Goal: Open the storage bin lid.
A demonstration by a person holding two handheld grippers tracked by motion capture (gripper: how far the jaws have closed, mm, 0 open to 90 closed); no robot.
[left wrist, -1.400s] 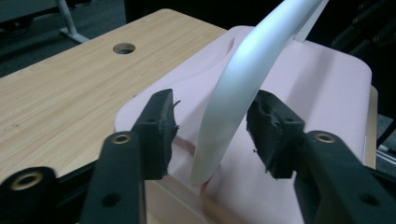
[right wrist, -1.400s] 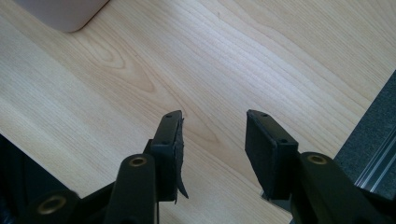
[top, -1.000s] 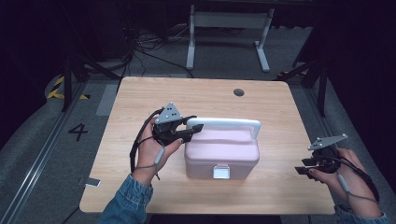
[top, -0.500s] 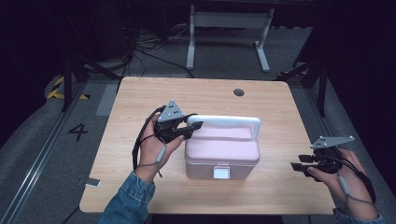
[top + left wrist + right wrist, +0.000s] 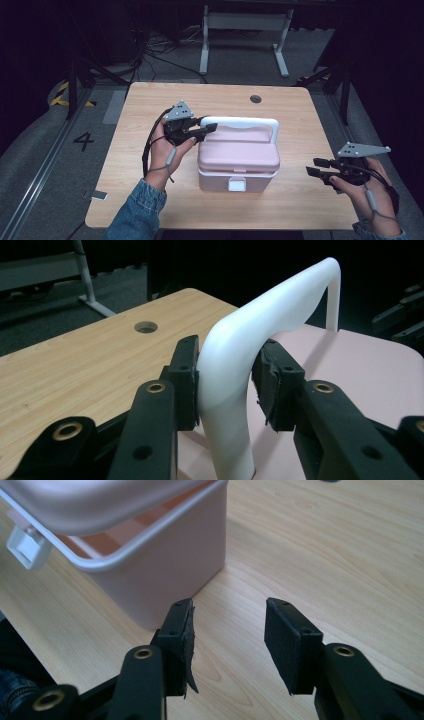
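A pink lidded box (image 5: 237,155) with a white latch (image 5: 237,185) stands mid-table, its white handle (image 5: 240,121) upright. My left gripper (image 5: 210,127) has just been closing and is shut on the handle's left corner (image 5: 260,325), with both pads against it (image 5: 225,385). My right gripper (image 5: 312,167) hovers low to the right of the box, open, with bare table between its jaws (image 5: 227,630). In the right gripper view the box corner (image 5: 165,570) is just ahead, and the lid sits slightly off the rim beside the latch (image 5: 22,550).
The wooden table (image 5: 150,200) has a round cable hole (image 5: 255,99) at the back, also visible behind the handle (image 5: 146,327). A white metal stand (image 5: 240,22) is on the floor beyond the table.
The left jaws have drawn in on the handle's corner. The right gripper has drifted slightly left toward the box.
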